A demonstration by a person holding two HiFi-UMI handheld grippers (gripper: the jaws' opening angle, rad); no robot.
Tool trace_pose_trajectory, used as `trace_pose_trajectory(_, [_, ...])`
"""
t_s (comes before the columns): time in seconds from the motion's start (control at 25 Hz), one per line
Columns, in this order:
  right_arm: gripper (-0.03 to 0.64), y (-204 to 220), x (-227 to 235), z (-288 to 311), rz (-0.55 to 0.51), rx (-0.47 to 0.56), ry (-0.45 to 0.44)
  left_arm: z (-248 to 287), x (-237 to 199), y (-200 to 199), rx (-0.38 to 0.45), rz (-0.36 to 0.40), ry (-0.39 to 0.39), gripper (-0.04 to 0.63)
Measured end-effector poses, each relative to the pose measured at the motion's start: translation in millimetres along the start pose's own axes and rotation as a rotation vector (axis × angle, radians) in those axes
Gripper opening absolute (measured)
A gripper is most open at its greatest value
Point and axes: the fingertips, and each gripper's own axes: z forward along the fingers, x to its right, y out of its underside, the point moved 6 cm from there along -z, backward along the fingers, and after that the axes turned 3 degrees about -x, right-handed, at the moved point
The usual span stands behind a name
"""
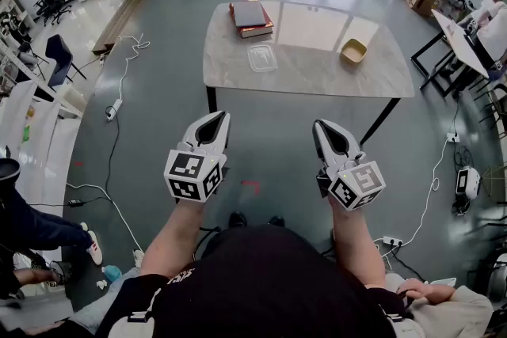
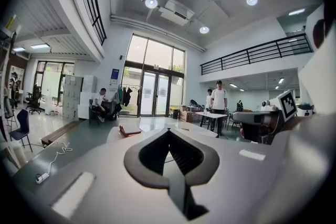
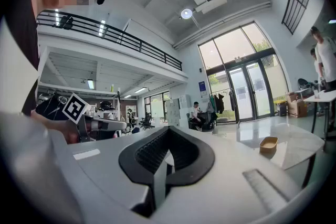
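Both grippers hang in the air above the grey floor, short of a marble-topped table (image 1: 380, 75). My left gripper (image 1: 223, 116) is shut, its jaws meeting at the tip with nothing between them; the same shows in the left gripper view (image 2: 169, 131). My right gripper (image 1: 318, 123) is likewise shut and empty, as its own view confirms (image 3: 168, 128). On the table lie a stack of books (image 1: 250, 17) at the far left, a clear plastic container (image 1: 262, 58) nearer me, and a tan bowl (image 1: 353, 51) on the right. The books (image 2: 129, 130) and the bowl (image 3: 268, 144) show past the jaws.
Cables and a power strip (image 1: 113, 108) trail over the floor at left; another strip (image 1: 391, 241) lies at right. Office chairs (image 1: 59, 59), desks (image 1: 463, 43) and boxes line the room's edges. People sit and stand at the far end (image 2: 218, 103), and a person's legs (image 1: 47, 237) are at my left.
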Motion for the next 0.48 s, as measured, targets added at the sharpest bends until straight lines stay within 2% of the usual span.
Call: trace_pose_trajectory(0.48, [0.012, -3.6, -14.2, 31.0, 0.012, 0.016, -0.005, -0.5, -33.7, -5.0, 0.001, 0.004, 0.004, 0.002])
